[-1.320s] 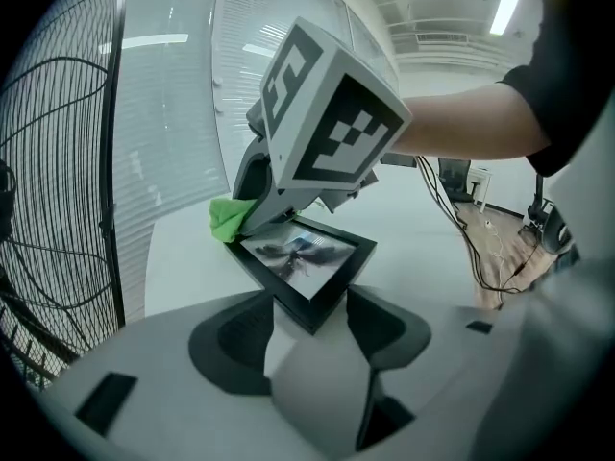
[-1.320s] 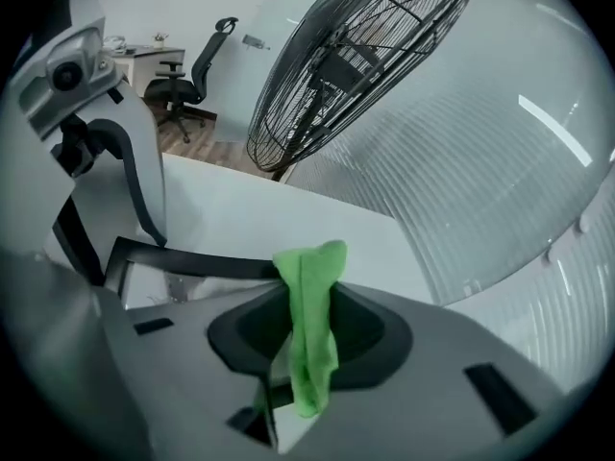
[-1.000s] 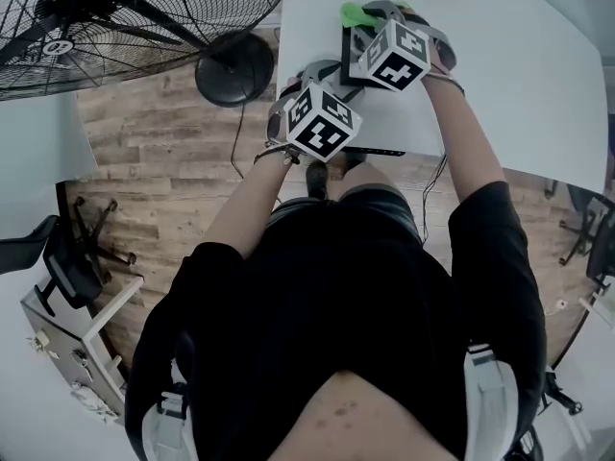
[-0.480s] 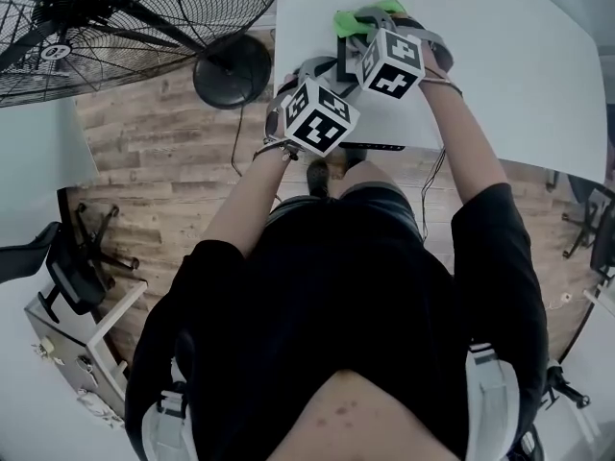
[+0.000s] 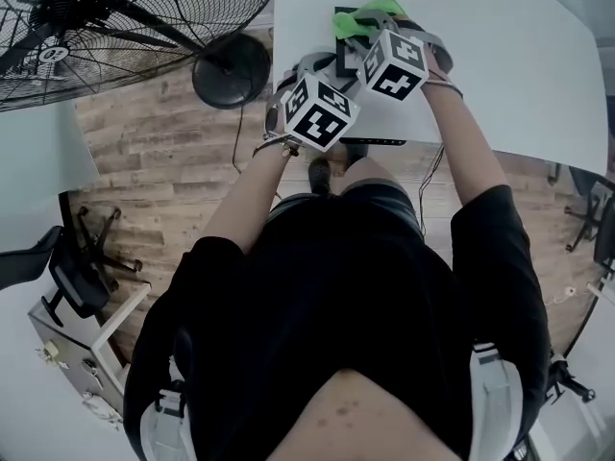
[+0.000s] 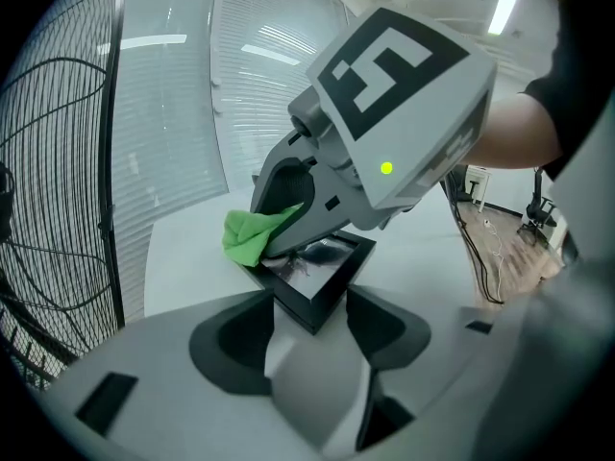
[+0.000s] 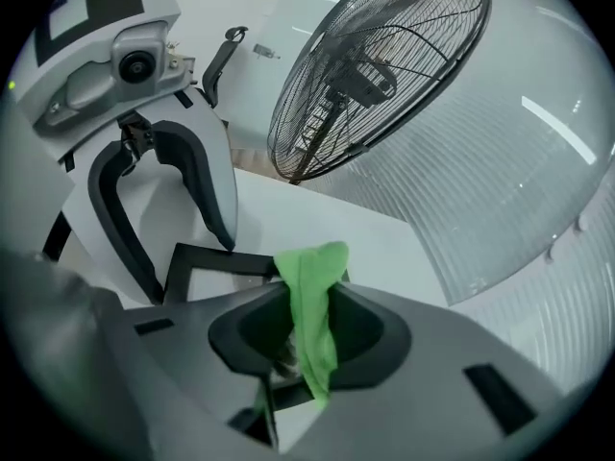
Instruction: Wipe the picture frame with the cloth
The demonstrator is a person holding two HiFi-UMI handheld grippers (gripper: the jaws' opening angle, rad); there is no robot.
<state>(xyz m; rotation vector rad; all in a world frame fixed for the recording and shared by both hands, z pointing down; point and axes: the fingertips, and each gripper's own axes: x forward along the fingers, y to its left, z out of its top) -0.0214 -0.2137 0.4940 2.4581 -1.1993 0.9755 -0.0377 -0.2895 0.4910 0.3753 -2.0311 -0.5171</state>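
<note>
Indoors, on a white table (image 5: 519, 75) beside a fan (image 5: 115, 17), left fingers (image 6: 231, 344) clamp picture frame (image 6: 320, 304); right fingers (image 7: 370, 339) clamp cloth (image 7: 312, 315).

A black short-sleeved shirt (image 5: 356, 286) is worn, with pale grey straps (image 5: 495, 392) at 5 and 7 o'clock in the head view. The left gripper (image 6: 309, 303) and right gripper (image 7: 312, 310) are moulded in light grey with black-lined jaws. Each is topped by a white cube (image 5: 320, 115) printed with black square markers.
</note>
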